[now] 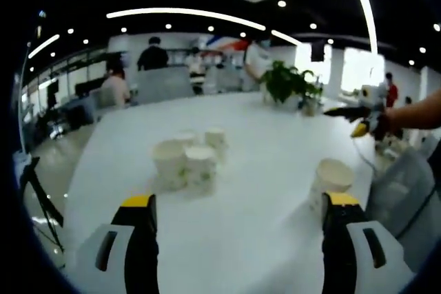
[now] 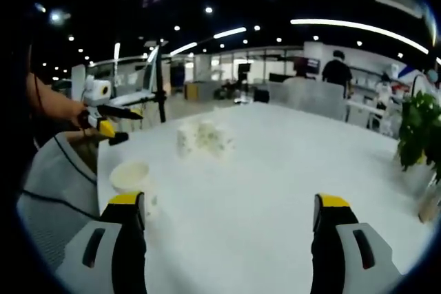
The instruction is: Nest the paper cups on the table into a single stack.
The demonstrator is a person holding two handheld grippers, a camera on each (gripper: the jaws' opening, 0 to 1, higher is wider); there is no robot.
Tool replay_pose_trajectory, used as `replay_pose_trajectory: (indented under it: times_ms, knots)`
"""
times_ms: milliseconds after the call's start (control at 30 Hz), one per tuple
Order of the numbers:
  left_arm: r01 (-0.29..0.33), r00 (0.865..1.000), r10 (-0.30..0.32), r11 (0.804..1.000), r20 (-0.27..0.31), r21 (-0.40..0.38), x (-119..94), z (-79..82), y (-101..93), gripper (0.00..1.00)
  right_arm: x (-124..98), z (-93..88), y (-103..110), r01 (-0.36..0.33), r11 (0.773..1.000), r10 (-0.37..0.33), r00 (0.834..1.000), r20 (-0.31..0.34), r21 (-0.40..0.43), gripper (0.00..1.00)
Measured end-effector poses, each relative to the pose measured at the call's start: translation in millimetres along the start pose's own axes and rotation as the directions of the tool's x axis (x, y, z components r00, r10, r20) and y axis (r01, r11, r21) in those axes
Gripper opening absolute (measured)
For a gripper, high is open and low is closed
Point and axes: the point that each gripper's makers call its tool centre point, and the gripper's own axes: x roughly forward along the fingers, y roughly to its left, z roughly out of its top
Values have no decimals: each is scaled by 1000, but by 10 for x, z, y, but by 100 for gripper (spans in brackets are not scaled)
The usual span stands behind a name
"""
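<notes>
A cluster of several white paper cups (image 1: 187,160) stands upright mid-table, ahead of my left gripper (image 1: 240,201). Its jaws are spread wide with nothing between them. One more paper cup (image 1: 332,182) stands apart, just beyond the right jaw's yellow tip. My right gripper (image 1: 346,119) hovers off the table's right edge, held by a bare arm. In the right gripper view the same cluster (image 2: 204,138) sits further off, and the lone cup (image 2: 132,180) stands at the left jaw of my open right gripper (image 2: 229,201). The left gripper (image 2: 122,126) floats at the far left.
The white table (image 1: 262,135) (image 2: 275,163) is long, with a potted plant (image 1: 289,84) (image 2: 419,129) at its far side. A grey chair (image 1: 400,191) (image 2: 52,191) stands by the table edge near the lone cup. People sit and stand at desks behind. A tripod (image 1: 38,197) is on the floor.
</notes>
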Motion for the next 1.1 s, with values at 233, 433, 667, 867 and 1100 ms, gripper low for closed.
replay_pose_trajectory:
  times_ms: [233, 433, 667, 867, 1100]
  knots:
    - [-4, 1000, 4, 1000, -9, 5, 8, -16, -6, 97, -28, 7, 0, 5, 1000, -5, 1000, 6, 1, 100]
    - [6, 1000, -6, 1000, -28, 11, 62, -49, -22, 96, -55, -11, 1, 11, 1000, -11, 1000, 8, 10, 100]
    - [0, 1000, 0, 1000, -13, 9, 123, -22, 3, 90, -78, -35, 25, 9, 1000, -9, 1000, 4, 15, 100]
    - [4, 1000, -4, 1000, -26, -2, 209, -19, 43, 91, -88, -47, 16, 8, 999, -8, 1000, 7, 31, 100]
    - [-17, 999, 17, 1000, -41, -10, 336, -100, 87, 93, -79, -49, -10, 13, 999, -13, 1000, 10, 38, 100]
